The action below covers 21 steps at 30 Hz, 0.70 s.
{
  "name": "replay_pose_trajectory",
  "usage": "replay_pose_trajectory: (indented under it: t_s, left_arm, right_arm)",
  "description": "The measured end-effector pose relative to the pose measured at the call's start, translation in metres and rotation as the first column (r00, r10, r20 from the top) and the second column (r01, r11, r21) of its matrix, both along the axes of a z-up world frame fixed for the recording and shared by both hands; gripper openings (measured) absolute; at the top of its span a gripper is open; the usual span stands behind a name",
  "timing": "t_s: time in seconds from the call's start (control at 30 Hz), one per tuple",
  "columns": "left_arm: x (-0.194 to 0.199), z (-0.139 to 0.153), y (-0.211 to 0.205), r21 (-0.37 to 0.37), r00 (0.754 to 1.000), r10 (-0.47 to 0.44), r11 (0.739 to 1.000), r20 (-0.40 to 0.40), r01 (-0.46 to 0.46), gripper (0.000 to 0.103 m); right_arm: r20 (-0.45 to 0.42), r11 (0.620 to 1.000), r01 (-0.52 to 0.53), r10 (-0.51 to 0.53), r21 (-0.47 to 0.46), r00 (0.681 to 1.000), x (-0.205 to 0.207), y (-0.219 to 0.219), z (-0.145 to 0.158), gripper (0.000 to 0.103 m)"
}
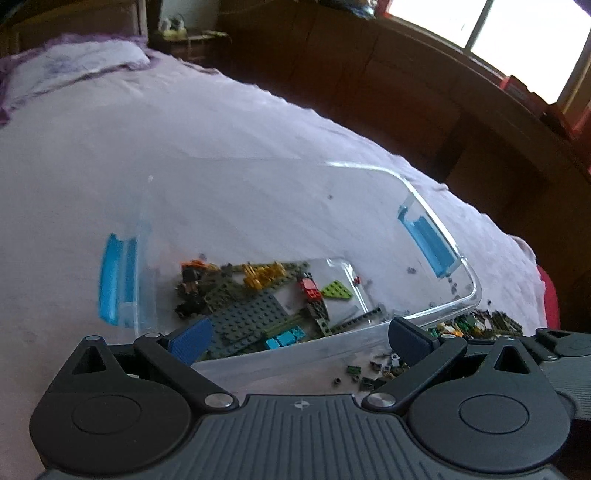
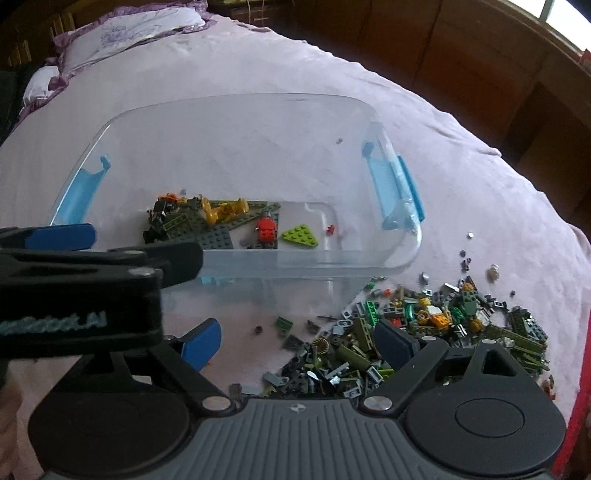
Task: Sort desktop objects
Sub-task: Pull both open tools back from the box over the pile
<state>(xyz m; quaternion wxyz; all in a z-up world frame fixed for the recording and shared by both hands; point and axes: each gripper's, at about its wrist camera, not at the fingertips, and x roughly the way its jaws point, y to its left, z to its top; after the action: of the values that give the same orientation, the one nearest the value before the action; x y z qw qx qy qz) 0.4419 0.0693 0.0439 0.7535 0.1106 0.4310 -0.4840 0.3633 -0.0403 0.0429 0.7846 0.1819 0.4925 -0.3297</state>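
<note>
A clear plastic bin [image 2: 236, 122] with blue latches is sitting on the bed, holding a grey baseplate [image 1: 255, 317], yellow pieces [image 2: 225, 210], a red figure [image 2: 266, 229] and a lime wedge plate [image 2: 300, 236]. Both the left gripper [image 1: 301, 334] and right gripper [image 2: 301, 341] are gaping wide with nothing between their pads, the right hovering over the loose brick pile [image 2: 436, 328] lying just beside the bin

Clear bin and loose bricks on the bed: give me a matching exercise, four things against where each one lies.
Things:
1. lime wedge plate
2. brick pile
3. blue latch
4. pillow

Places:
A. at the far end of the bed
B. on the bed outside the bin, near the right tongs
C. on the bin's floor beside the red figure
D. clipped to the side of the clear bin

Pairs: 1-C, 2-B, 3-D, 4-A
</note>
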Motion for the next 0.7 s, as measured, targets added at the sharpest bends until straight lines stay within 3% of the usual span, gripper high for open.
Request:
replay_pose_trajectory:
  t_s: [0.2,0.37,0.7]
  left_arm:
    - [-0.019,0.019,0.008,-0.001,0.999,0.036,0.999,0.016,-0.036,0.103]
    - [-0.015,0.015,0.006,0.054,0.993,0.054,0.997,-0.103,-0.049,0.103]
    - [0.006,-0.008,-0.007,0.117,0.984,0.065,0.992,-0.167,-0.045,0.103]
  right_arm:
    - [-0.008,1.0,-0.016,0.016,-0.001,1.0,0.005,0.006,0.001,0.092]
    - [-0.035,1.0,-0.016,0.016,0.006,0.999,0.0,0.002,-0.004,0.093]
    - [-0.049,0.998,-0.06,0.062,0.035,0.997,0.007,0.007,-0.014,0.093]
